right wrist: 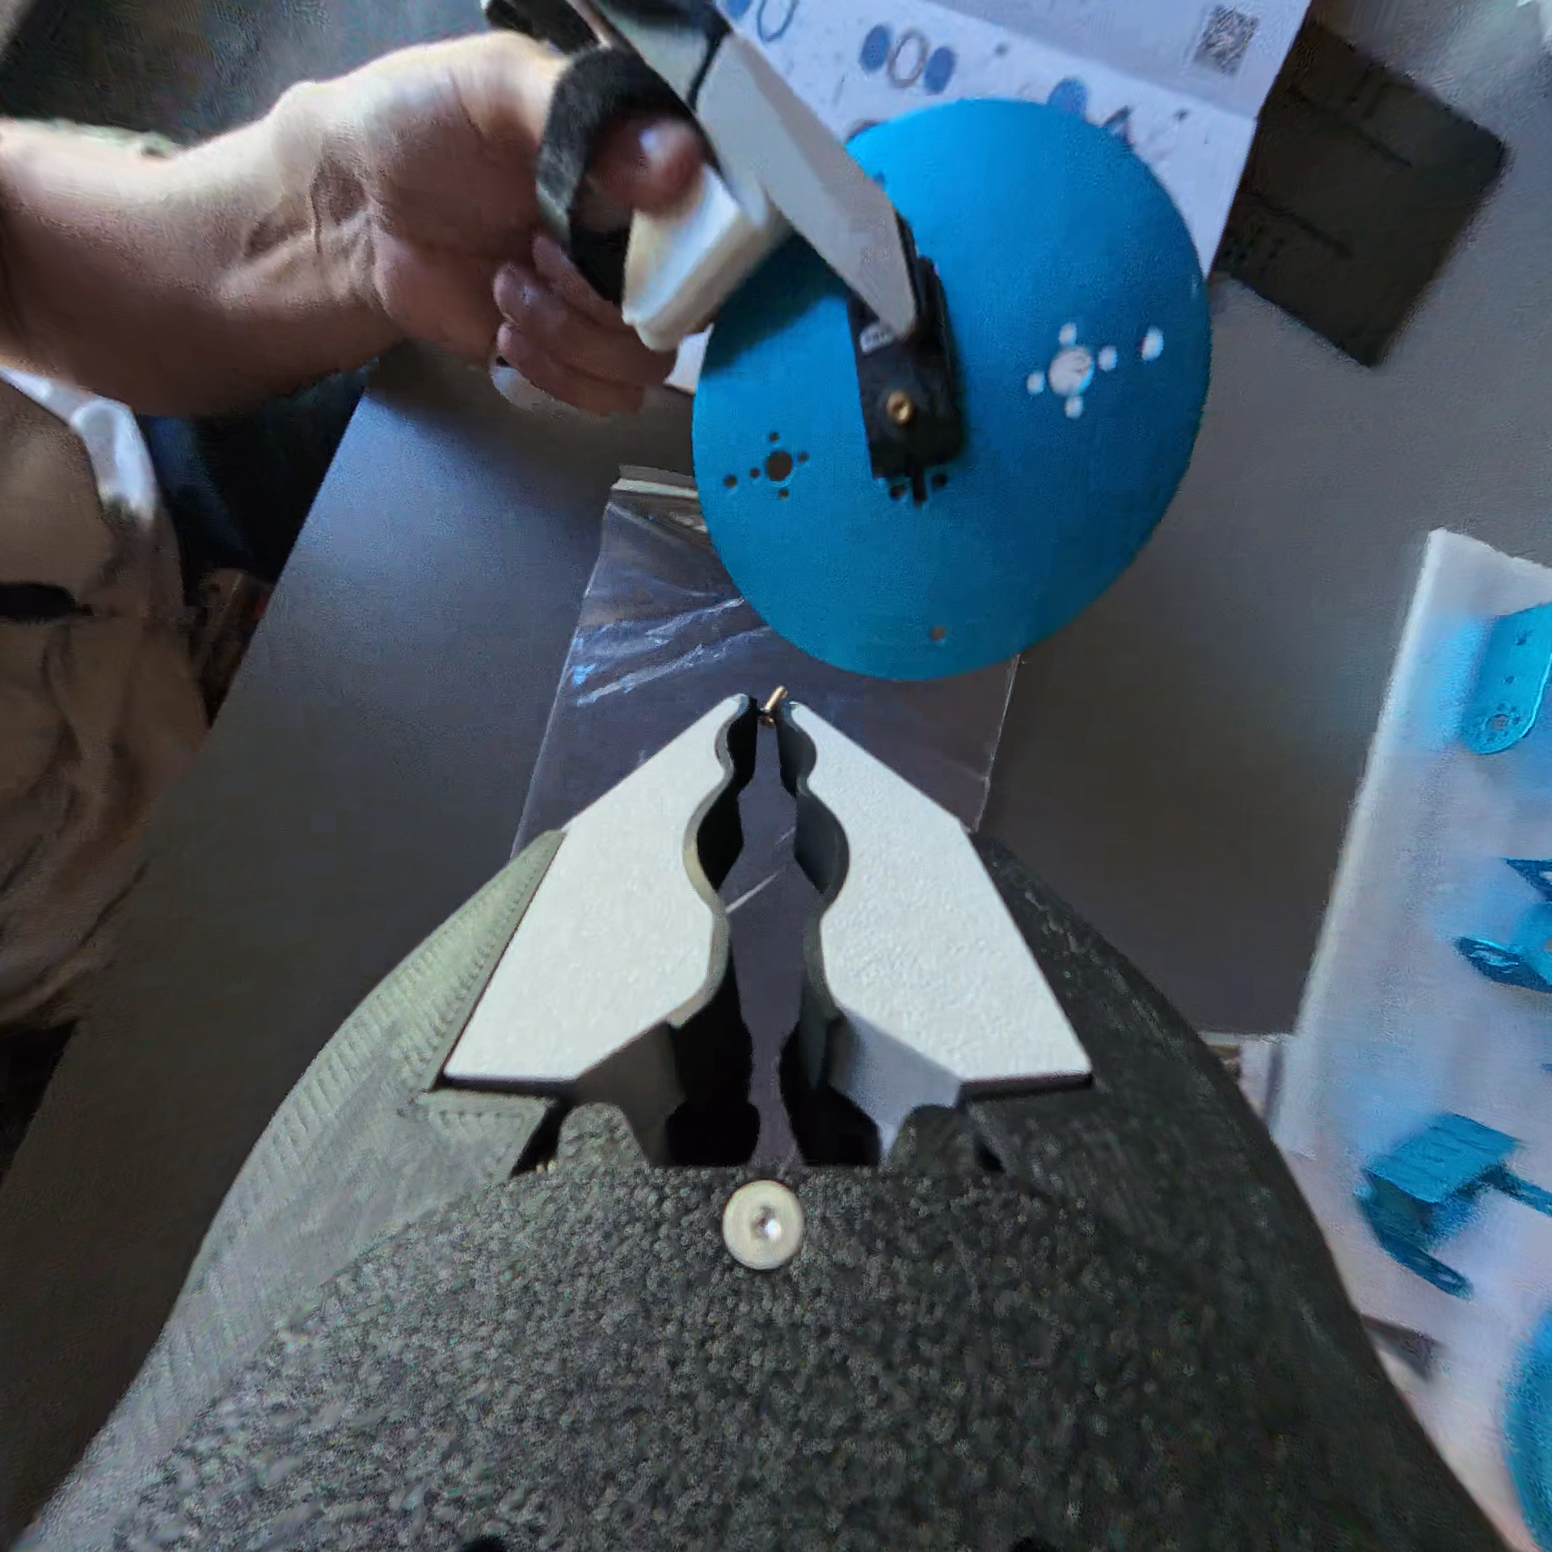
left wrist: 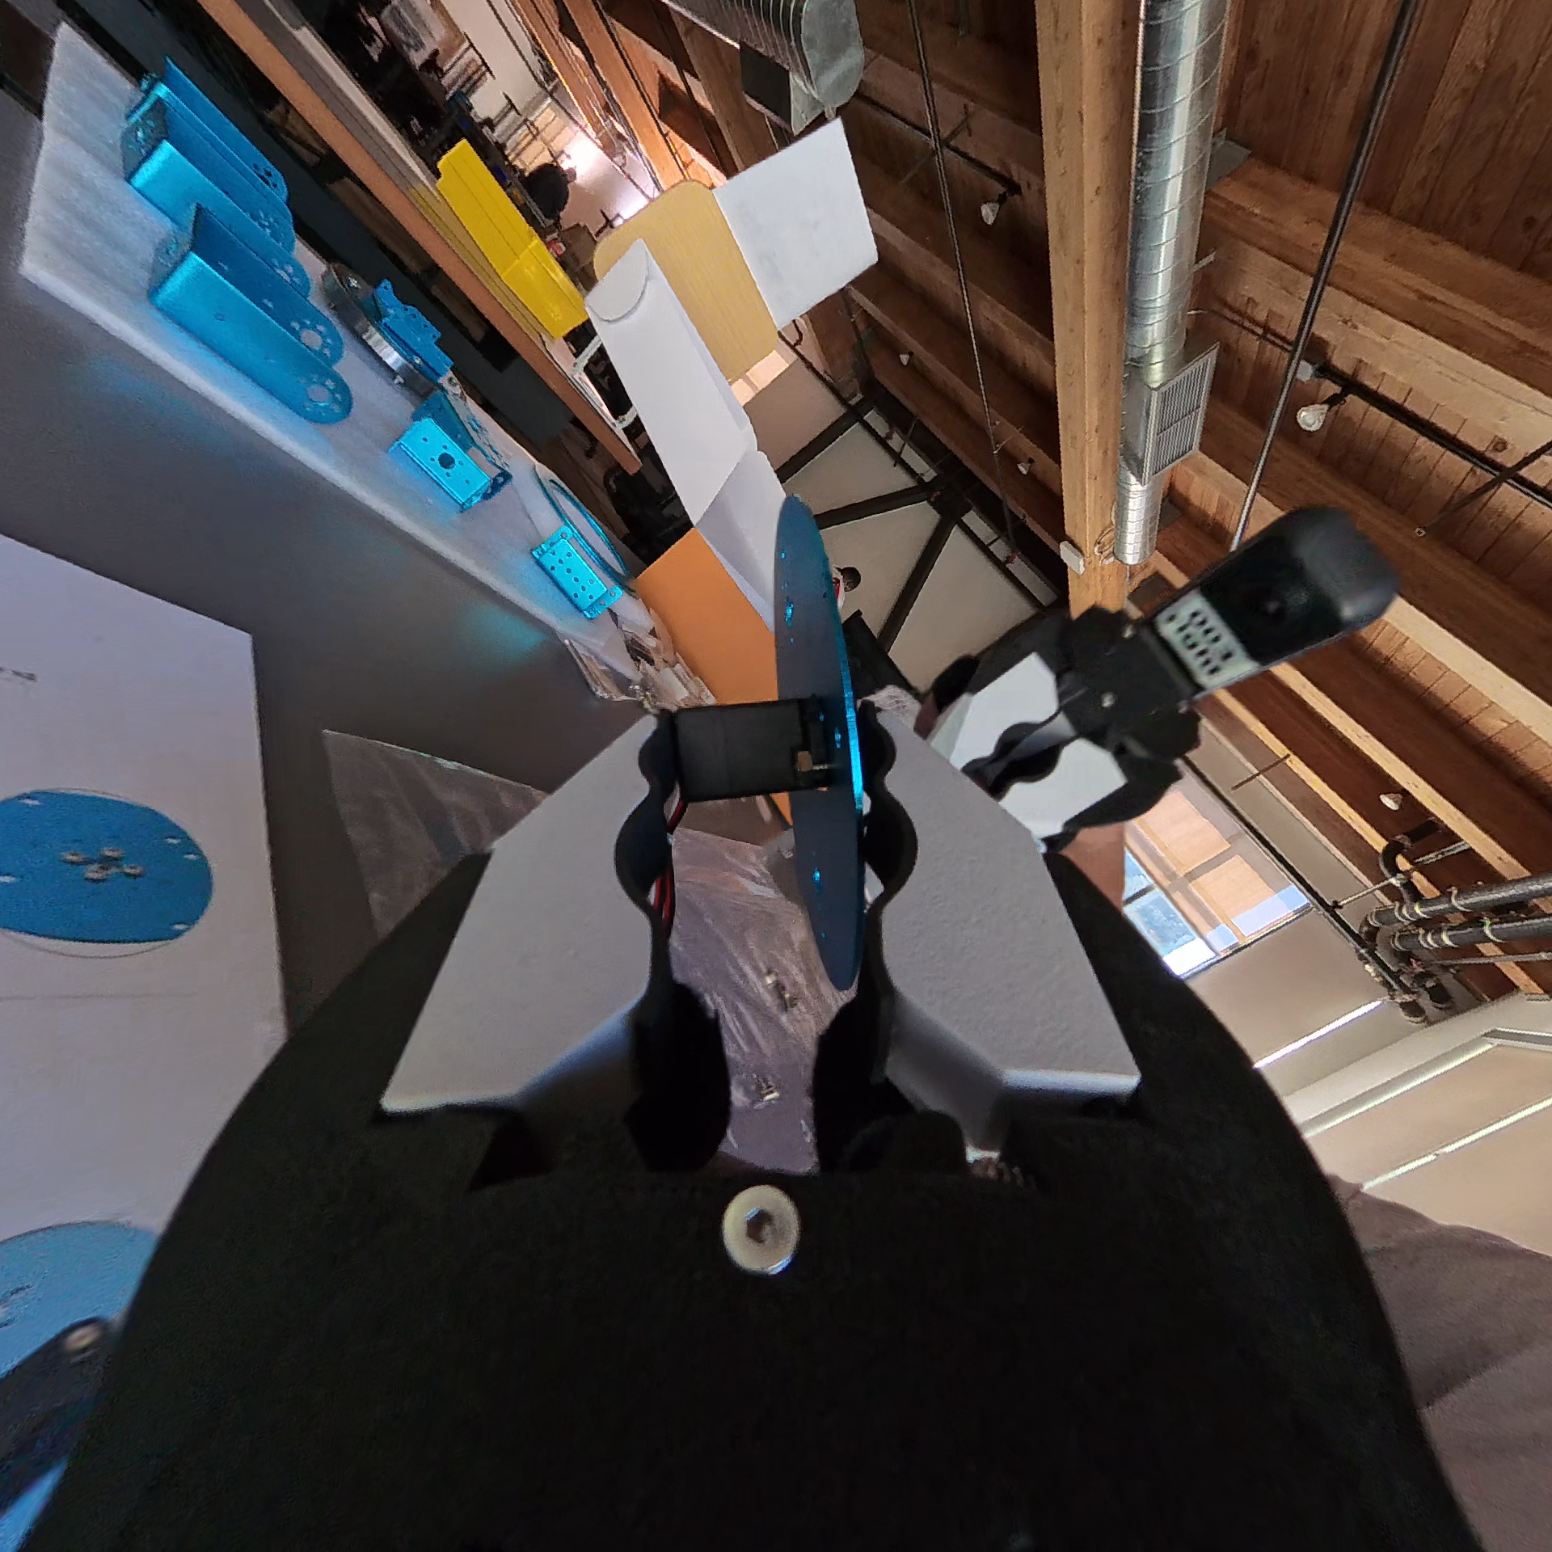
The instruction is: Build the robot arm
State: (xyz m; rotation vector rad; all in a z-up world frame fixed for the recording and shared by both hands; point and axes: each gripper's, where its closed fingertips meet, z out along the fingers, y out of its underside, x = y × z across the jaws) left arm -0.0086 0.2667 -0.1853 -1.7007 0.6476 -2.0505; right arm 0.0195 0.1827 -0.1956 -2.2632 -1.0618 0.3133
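My left gripper (left wrist: 760,739) is shut on a black servo motor (left wrist: 739,754) fitted through a round blue metal disc (left wrist: 819,756), held edge-on and raised off the table. In the right wrist view the same disc (right wrist: 1025,521) faces me, with the servo (right wrist: 911,395) in its slot and the left gripper (right wrist: 899,294) in a person's hand (right wrist: 403,227). My right gripper (right wrist: 768,714) is shut on a small brass screw (right wrist: 773,699) at its fingertips, just below the disc's lower edge. The right gripper also shows in the left wrist view (left wrist: 999,756), to the right of the disc.
A clear plastic bag (right wrist: 672,621) lies on the dark grey table (right wrist: 378,672) under both grippers. Several blue brackets (left wrist: 243,277) sit on a white foam sheet (left wrist: 84,210); they also show at the right (right wrist: 1444,1176). A printed sheet with blue disc pictures (left wrist: 92,873) lies left. Some 10 cm of space lies between my two pairs of fingers.
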